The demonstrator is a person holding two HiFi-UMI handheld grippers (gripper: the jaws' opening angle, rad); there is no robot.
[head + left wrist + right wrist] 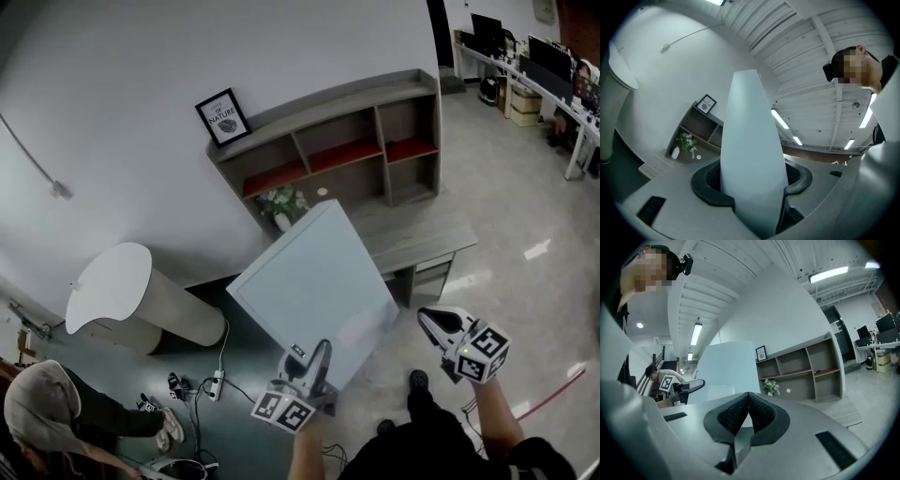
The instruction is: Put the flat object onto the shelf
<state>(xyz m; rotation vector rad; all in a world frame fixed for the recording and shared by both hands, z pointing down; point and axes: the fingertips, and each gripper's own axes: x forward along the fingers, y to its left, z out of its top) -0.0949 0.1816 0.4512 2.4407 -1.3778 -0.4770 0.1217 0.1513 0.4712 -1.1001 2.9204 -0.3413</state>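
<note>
Facing one grey shelf, left gripper jaws pinch one flat panel; right gripper jaws pressed together.

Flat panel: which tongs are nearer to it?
Left. The left tongs grip the flat panel at its lower edge; the right tongs, shut and empty, sit apart off its right corner.

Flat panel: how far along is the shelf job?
Done: the pale blue panel is picked up, clamped at its near edge in the left gripper. In hand: it hangs tilted in the air in front of the grey shelf unit; the right gripper is shut, empty and clear of it. Left: setting the panel on the shelf and releasing.
</note>
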